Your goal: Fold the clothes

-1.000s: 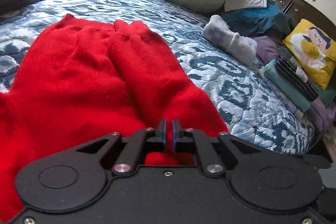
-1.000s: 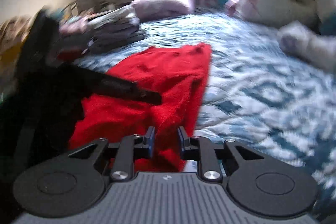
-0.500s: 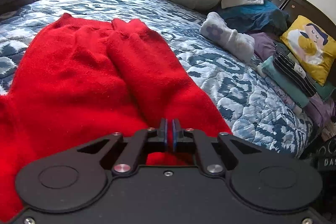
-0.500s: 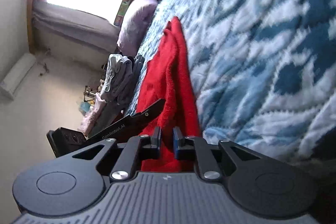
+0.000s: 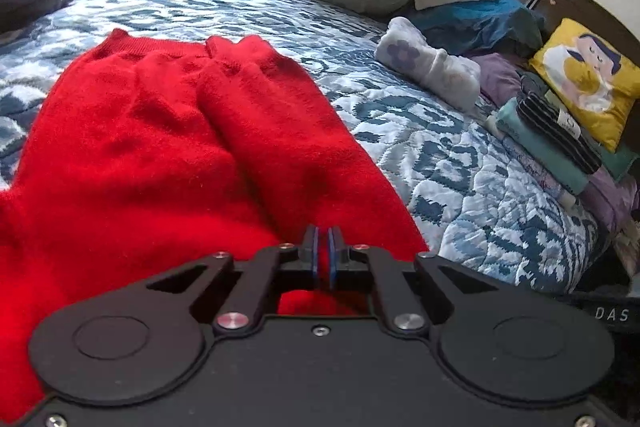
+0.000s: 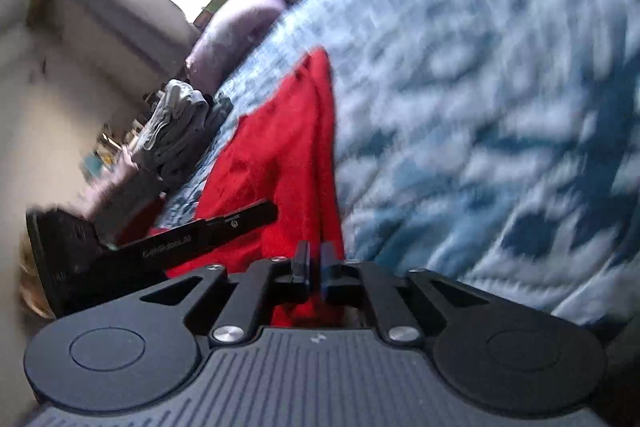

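- Risk, as I judge it: each pinch holds only a thin bite of knit, so a quick pull could slip an edge and skew the fold.
- Left tongs [image 5: 322, 241] clenched on the red garment [image 5: 168, 147]; right tongs [image 6: 314, 259] too.
- The garment lies on the bed [image 5: 460, 163], running toward 12 o'clock from both.
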`<state>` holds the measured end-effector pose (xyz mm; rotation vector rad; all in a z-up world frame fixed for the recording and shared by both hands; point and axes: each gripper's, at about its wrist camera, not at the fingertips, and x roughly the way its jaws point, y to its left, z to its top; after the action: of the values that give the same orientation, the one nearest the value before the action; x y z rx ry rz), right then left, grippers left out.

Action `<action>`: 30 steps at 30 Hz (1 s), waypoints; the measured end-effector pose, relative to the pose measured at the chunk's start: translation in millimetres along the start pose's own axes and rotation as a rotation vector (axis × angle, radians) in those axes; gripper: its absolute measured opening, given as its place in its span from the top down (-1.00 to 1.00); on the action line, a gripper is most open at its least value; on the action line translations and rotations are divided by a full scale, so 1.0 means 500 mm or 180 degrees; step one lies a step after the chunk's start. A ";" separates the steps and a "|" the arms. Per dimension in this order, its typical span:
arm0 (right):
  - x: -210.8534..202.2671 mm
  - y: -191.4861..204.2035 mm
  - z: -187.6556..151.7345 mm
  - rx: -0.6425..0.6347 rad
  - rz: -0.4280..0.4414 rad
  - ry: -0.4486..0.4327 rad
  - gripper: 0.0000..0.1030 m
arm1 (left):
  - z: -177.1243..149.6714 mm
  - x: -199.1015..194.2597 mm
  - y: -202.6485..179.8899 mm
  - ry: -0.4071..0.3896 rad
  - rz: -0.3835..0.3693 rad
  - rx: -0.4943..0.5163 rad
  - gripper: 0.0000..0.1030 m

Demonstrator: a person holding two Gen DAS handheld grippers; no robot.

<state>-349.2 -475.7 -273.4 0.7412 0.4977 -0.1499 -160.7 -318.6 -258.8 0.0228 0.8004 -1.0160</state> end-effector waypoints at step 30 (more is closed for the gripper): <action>-0.052 0.128 -0.041 -0.0859 0.0274 -0.0010 0.44 | -0.047 -0.285 0.282 -0.0922 0.1315 -0.1633 0.23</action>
<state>-360.2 -416.0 -234.5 0.4973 0.4712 -0.0028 -105.5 -125.5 -236.8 -0.3771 0.7303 -0.3928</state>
